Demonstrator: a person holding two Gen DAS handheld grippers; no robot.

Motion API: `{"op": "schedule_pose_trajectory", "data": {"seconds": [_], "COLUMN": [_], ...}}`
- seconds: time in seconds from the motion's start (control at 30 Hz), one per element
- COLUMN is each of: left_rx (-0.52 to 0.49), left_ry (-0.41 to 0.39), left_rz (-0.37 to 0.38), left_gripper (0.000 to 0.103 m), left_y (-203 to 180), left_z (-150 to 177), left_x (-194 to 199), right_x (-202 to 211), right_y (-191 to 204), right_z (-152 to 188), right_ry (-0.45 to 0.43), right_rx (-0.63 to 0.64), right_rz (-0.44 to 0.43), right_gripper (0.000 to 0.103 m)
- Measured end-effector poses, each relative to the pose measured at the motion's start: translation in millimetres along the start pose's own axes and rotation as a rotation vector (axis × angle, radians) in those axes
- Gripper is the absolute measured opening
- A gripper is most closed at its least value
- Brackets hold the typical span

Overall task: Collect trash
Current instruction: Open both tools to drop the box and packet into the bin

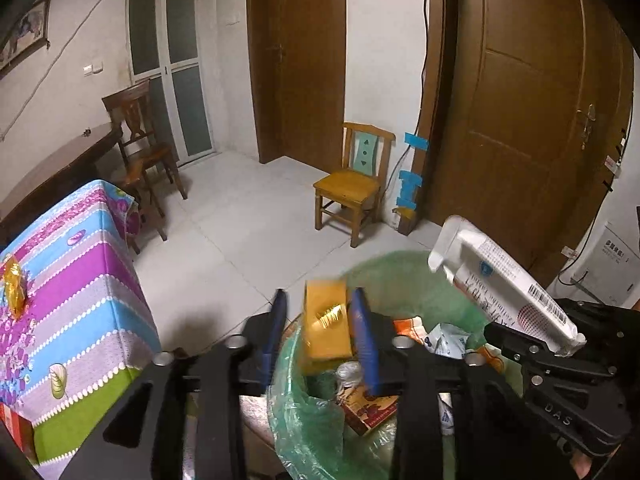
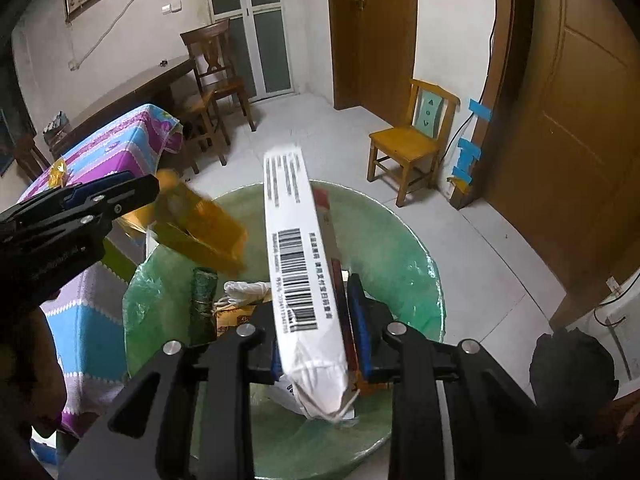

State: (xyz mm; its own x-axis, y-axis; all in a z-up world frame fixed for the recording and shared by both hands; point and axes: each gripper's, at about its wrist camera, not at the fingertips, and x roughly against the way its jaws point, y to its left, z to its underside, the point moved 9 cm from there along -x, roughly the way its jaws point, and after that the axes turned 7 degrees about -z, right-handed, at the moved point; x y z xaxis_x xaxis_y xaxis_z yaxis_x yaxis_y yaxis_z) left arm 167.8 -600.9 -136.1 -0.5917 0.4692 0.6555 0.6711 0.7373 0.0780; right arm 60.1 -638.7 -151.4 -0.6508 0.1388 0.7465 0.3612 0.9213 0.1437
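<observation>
Bin (image 1: 404, 276) below both grippers: left gripper (image 1: 322, 336) parted, yellow box (image 1: 326, 330) loose between its fingers; right gripper (image 2: 320, 340) loosely flanks white carton (image 2: 298, 264).

white walls | pale tiled floor (image 1: 240, 240) | brown doors (image 1: 528, 120) | wooden chair (image 1: 352, 184)

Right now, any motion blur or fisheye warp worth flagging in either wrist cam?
Left wrist view: the yellow box between the left claw fingers is smeared by motion; the door frames bow, corners vignette dark. Right wrist view: the white box reads sharp, barcode legible; the yellow box is blurred there too.
</observation>
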Motion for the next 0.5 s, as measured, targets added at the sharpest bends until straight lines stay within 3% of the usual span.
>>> {"op": "schedule_pose_trajectory", "data": {"seconds": [0.03,0.13,0.27,0.5], "left_rx": [0.0,-0.004,-0.005,-0.008], "left_ry": [0.001,0.002,-0.002,-0.007], "left_rz": [-0.002,-0.007,-0.014,-0.024], "left_gripper": [0.044,0.06,0.07,0.071], "left_y": [1.5,3.9,7.7,10.3], "left_z": [0.5,1.2,1.7,0.3], "left_x": [0.1,1.4,5.3,13.6], "right_x": [1.2,6.4,15.5,32.0], "right_y": [-0.6,-1.6,-5.2,-5.8], "right_z": [0.3,-1.0,-2.7,1.5], "right_ry": [-0.006,-0.029,-0.055,-0.089], "right_rx": [-0.004,-0.019,-0.029,-0.047], "right_rz": [-0.005,-0.015,-0.01,-0.014], "right_gripper": [0.041,0.053,0.054,0.057]}}
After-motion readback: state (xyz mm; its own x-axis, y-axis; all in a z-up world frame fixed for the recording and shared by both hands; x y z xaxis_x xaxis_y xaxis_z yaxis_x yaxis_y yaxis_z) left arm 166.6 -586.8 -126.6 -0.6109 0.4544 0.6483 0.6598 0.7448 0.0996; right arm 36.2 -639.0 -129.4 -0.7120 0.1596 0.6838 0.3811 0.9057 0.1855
